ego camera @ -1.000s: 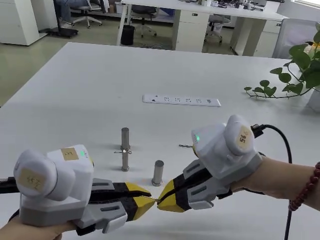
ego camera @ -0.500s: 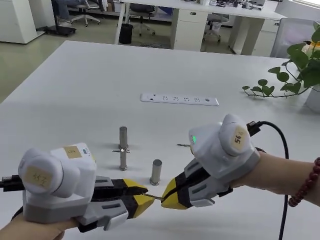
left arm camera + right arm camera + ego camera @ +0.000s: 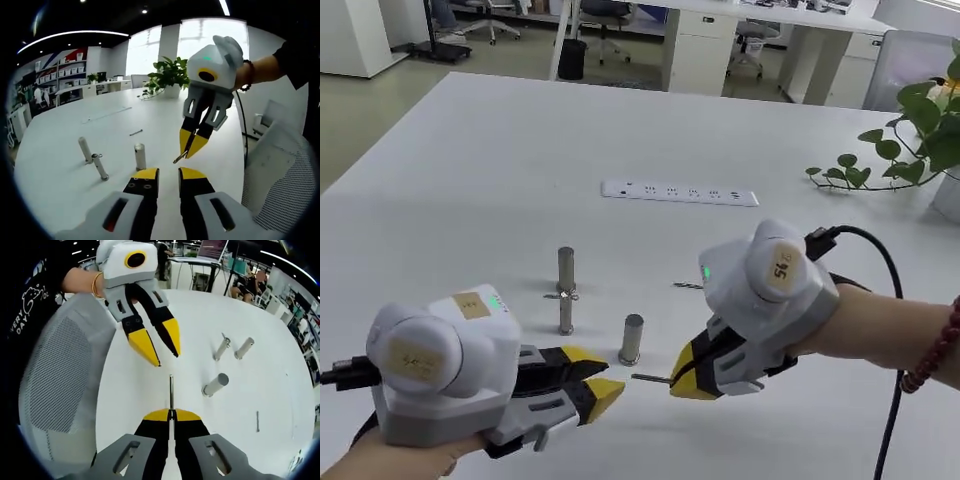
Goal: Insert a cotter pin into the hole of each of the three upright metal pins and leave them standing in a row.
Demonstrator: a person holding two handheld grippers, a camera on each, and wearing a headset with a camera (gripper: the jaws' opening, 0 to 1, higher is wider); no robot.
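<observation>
Three grey metal pins stand upright on the white table [image 3: 470,180]: a back one [image 3: 566,268], one just in front of it [image 3: 566,318] with a cotter pin through its top, and a shorter-looking one [image 3: 632,340] to the right. My right gripper [image 3: 682,380] is shut on a cotter pin [image 3: 650,378] that points left; it sticks straight out of the shut jaws [image 3: 170,390]. My left gripper [image 3: 610,375] is open, its tips a short way from the pin's free end [image 3: 179,159]. A spare cotter pin [image 3: 687,286] lies flat behind the right gripper.
A white power strip [image 3: 680,193] lies further back on the table. A potted plant [image 3: 920,130] trails over the right edge. A black cable [image 3: 892,330] runs from the right gripper. Office desks and chairs stand beyond the table.
The two grippers' tips met at the cotter pin before. Now the left gripper has opened and drawn back to the left, and the pin stays in the right gripper.
</observation>
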